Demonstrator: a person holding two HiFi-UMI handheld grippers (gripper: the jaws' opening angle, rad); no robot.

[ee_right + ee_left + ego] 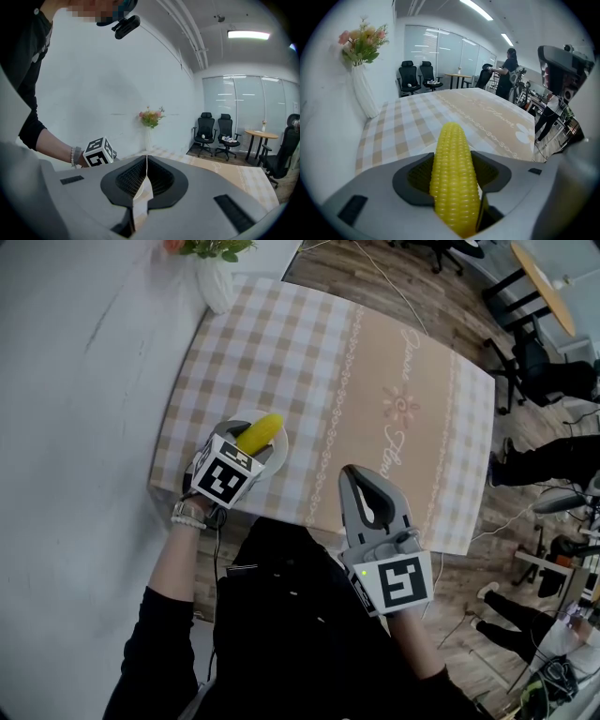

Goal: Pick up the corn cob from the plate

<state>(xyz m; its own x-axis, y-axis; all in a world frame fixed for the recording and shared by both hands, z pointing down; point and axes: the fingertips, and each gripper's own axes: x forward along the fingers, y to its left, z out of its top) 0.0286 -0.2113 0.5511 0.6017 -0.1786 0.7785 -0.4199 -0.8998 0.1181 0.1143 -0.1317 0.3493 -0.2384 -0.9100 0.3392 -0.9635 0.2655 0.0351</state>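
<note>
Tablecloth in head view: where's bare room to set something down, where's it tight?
Free: the beige centre band of the tablecloth and the checked strip between vase and plate. Tight: near-left corner, where the left gripper holds the corn cob at the plate; right gripper covers the near edge.

One cob (260,434), one plate (279,454), one vase (216,282) with one bunch of flowers (214,247), one desk (375,399). Two grippers: left gripper (247,447), right gripper (359,474).

The corn cob (260,434) is bright yellow, the plate (280,448) white. Around the plate, the tablecloth (281,343) shows beige-and-white checks beside a tan flowered band.
</note>
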